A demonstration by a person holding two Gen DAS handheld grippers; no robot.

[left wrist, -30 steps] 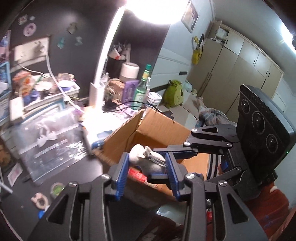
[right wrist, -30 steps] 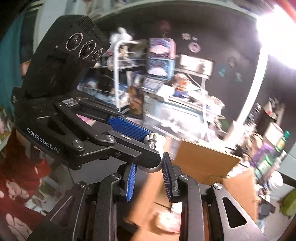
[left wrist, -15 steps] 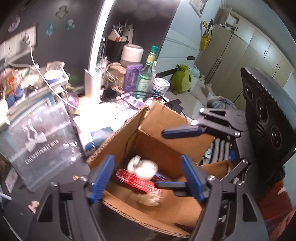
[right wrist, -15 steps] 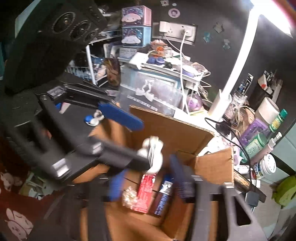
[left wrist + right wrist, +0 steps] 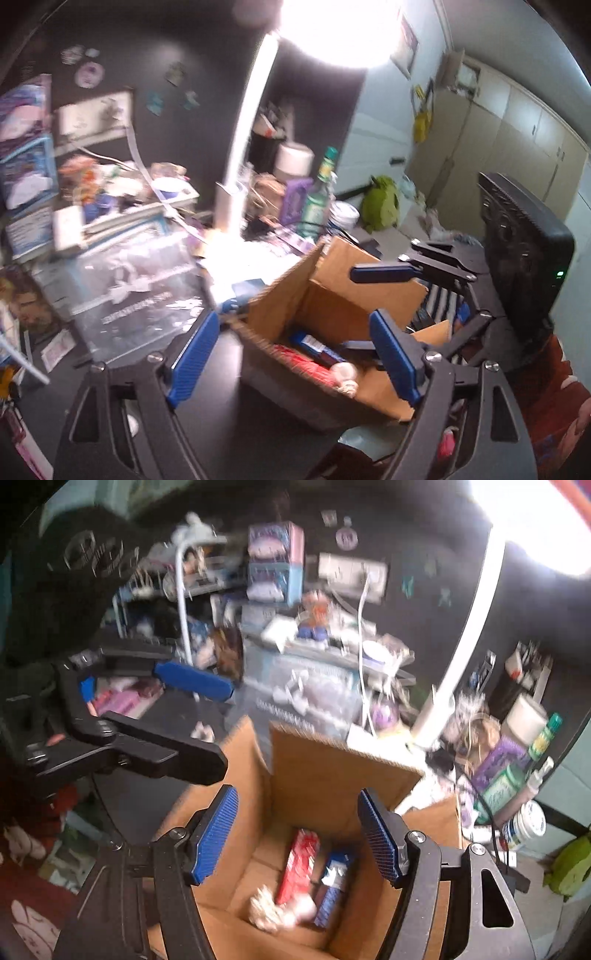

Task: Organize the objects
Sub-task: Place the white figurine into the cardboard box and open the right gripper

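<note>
Hovering wide open and empty, left gripper [image 5: 295, 354] and right gripper [image 5: 299, 838] flank the cardboard box [image 5: 332, 775]; red packet [image 5: 297, 867], blue packet [image 5: 334, 886] inside, desk clutter at eleven o'clock remains.

Open cardboard box [image 5: 343, 775] holds red pack [image 5: 297, 867], blue pack [image 5: 334, 890], white lump [image 5: 264, 912].

Both tools [image 5: 295, 354] [image 5: 295, 834] wide apart, empty
</note>
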